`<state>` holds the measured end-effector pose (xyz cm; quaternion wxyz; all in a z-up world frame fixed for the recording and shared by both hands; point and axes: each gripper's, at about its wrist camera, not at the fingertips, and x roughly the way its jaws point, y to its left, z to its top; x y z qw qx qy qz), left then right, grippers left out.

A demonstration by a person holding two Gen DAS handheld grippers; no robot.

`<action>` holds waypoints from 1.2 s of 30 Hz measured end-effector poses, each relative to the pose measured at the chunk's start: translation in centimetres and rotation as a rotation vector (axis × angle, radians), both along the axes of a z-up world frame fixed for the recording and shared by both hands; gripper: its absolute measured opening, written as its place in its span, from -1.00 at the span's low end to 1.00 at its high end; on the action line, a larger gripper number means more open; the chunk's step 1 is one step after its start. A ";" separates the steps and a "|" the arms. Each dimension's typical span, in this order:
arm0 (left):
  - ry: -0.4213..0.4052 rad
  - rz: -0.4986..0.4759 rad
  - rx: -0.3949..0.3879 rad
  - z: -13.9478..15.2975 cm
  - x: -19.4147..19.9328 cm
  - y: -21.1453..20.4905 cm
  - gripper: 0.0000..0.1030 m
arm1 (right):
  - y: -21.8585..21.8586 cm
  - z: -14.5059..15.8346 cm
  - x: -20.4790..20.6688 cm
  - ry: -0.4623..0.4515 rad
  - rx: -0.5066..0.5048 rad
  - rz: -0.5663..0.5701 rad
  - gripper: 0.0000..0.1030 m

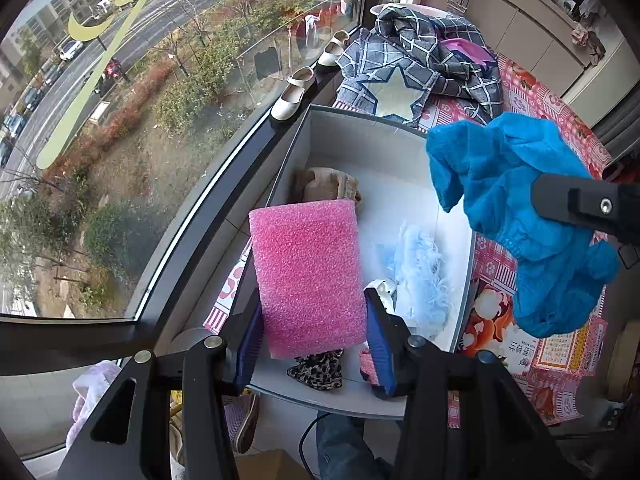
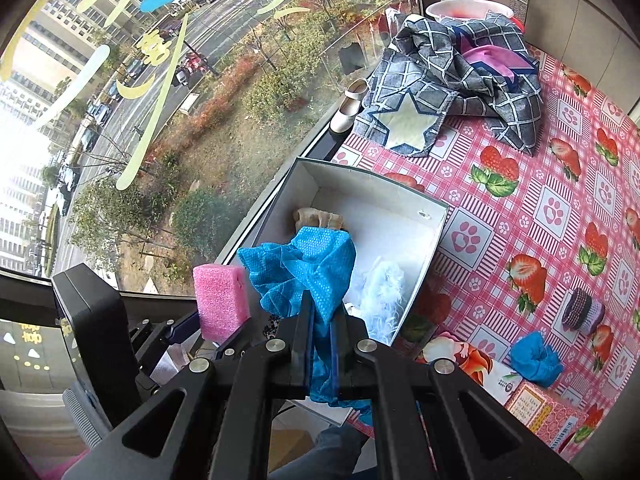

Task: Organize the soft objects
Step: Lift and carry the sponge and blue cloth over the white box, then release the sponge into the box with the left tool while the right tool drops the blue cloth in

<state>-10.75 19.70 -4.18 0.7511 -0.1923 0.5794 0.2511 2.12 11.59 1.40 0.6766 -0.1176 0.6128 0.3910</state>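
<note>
My left gripper (image 1: pixel 312 344) is shut on a pink foam block (image 1: pixel 308 276), its blue pads pressing both sides, above the near end of a white box (image 1: pixel 348 140). In the box lie a tan cloth (image 1: pixel 328 186), a pale blue feathery piece (image 1: pixel 420 276) and a leopard-print item (image 1: pixel 318 370). My right gripper (image 2: pixel 322 320) is shut on a crumpled blue cloth (image 2: pixel 320 276) that hangs over the white box (image 2: pixel 436 232); the pink foam block (image 2: pixel 220 300) shows to its left. In the left wrist view the blue cloth (image 1: pixel 520 216) hangs at the box's right edge.
The pink strawberry tablecloth (image 2: pixel 560 184) carries a plaid cloth with a star (image 2: pixel 440 92), a second blue bundle (image 2: pixel 534 360), a striped purple roll (image 2: pixel 580 310) and a printed packet (image 2: pixel 536 404). Pale shoes (image 1: pixel 294 92) stand on the window sill. A white bowl (image 2: pixel 468 8) stands behind.
</note>
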 end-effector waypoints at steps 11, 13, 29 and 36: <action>0.016 -0.014 -0.010 -1.1 0.9 0.0 -0.01 | 1.3 -1.3 1.0 0.025 -0.009 -0.022 -0.87; 0.018 -0.014 -0.015 -1.4 1.1 0.1 -0.01 | 1.4 -1.6 1.3 0.037 -0.007 -0.029 -0.87; 0.017 -0.033 -0.041 -2.5 2.0 -0.3 0.23 | 2.2 -3.0 2.5 0.050 -0.012 -0.046 -0.86; -0.005 -0.027 -0.064 -2.6 1.9 -0.4 0.62 | 1.9 -3.0 2.7 0.043 -0.027 -0.042 -0.27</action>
